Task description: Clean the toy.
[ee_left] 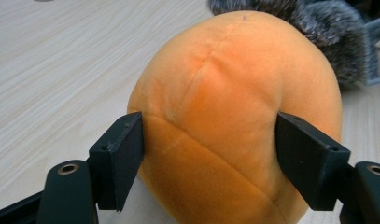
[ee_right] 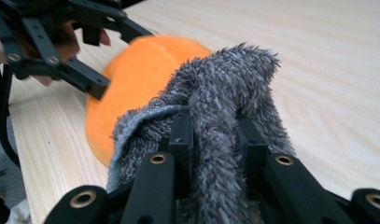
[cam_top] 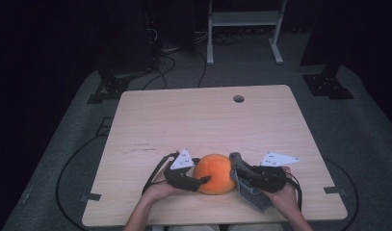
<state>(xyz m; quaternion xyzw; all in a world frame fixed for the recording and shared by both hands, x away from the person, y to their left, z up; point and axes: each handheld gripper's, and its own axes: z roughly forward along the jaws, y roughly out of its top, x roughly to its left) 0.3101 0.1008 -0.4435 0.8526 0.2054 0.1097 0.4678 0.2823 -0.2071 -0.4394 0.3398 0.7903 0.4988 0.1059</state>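
Between the left gripper's point(ee_left: 210, 158) pressing jaws sits the orange plush point(ee_left: 234, 121); right gripper point(ee_right: 214, 135) clamps grey cloth point(ee_right: 225, 93).

You've got 1 desk point(cam_top: 184, 115), w/ 1 round hole point(cam_top: 239, 98) near its far edge. On it: 1 orange plush ball point(cam_top: 214, 173) and 1 grey fluffy cloth point(cam_top: 249, 190). You hold 2 hand-held grippers, 1 per hand: left hand-held gripper point(cam_top: 203, 180), right hand-held gripper point(cam_top: 238, 166). Each has 2 black jaws, 1 grey three-cornered plate on top, 1 cable. Behind the desk, approx. 1 white frame point(cam_top: 244, 29) w/ 2 legs on the floor.
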